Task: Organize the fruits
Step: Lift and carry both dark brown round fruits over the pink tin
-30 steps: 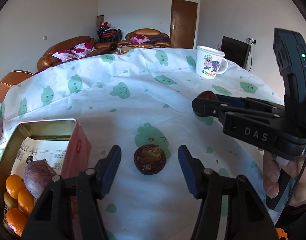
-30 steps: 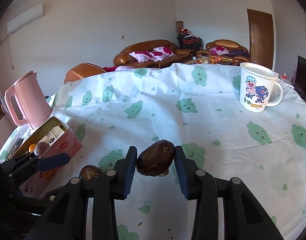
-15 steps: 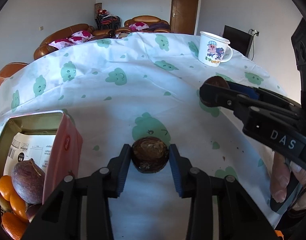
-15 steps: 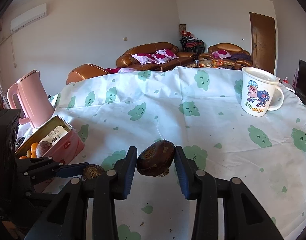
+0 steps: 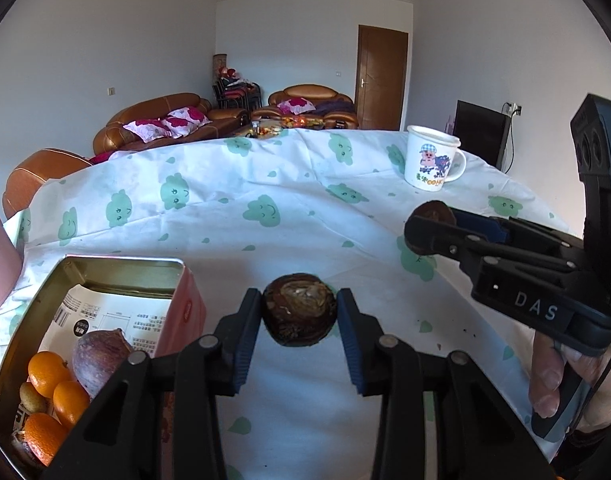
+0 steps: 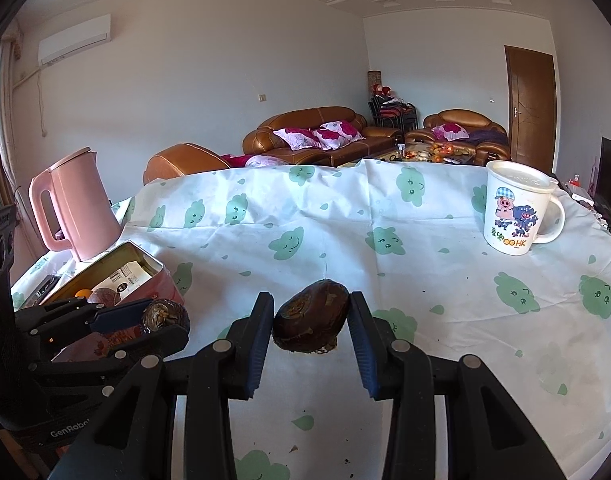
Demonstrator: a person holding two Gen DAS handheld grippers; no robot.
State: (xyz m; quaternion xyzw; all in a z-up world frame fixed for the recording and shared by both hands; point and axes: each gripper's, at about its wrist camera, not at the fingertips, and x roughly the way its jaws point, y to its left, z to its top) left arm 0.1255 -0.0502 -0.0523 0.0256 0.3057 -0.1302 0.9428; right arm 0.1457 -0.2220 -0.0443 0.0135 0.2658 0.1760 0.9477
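The left gripper (image 5: 299, 320) clamps a round dark brown fruit (image 5: 299, 310) between its blue pads. The right gripper (image 6: 310, 326) clamps an oval dark brown fruit (image 6: 311, 322), its long axis lying across the fingers, tilted up to the right.

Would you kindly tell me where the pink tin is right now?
The pink tin sits at the lower left of the left wrist view, beside the left gripper, in front of the pink kettle.

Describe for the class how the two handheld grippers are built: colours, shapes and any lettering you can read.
Both are matte black plastic frames with silver rivets and two fingers lined with blue ribbed pads. The right gripper carries white "DAS" lettering and a tall black camera block; bare fingers wrap its handle and a thin black cable hangs below. The left gripper shows "GenRobo" lettering, cut off.
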